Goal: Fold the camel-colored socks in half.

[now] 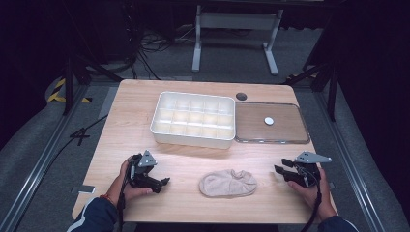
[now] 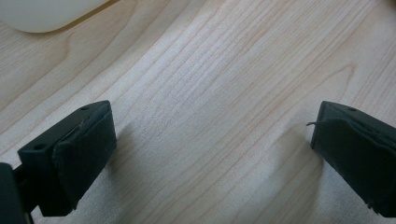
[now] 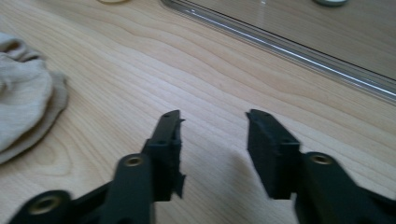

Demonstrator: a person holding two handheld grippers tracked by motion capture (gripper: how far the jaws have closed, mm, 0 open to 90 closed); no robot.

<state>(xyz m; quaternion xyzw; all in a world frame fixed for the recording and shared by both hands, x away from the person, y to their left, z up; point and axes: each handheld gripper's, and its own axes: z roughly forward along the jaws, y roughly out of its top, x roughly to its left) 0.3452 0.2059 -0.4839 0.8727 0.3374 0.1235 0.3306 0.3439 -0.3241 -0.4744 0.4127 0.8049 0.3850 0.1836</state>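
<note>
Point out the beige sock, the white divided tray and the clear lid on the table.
beige sock [image 1: 227, 183], high view, middle of the fabric.
white divided tray [image 1: 191, 139], high view, near wall.
clear lid [image 1: 251, 126], high view, bare flat panel.

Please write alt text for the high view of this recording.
A beige sock lies on a wooden table between two hand-held tools, left tool and right tool, both open and empty. Behind it sit a white compartment tray and a clear lid.

A beige sock [image 1: 227, 183] lies flat, crumpled, at the table's near edge.
</note>
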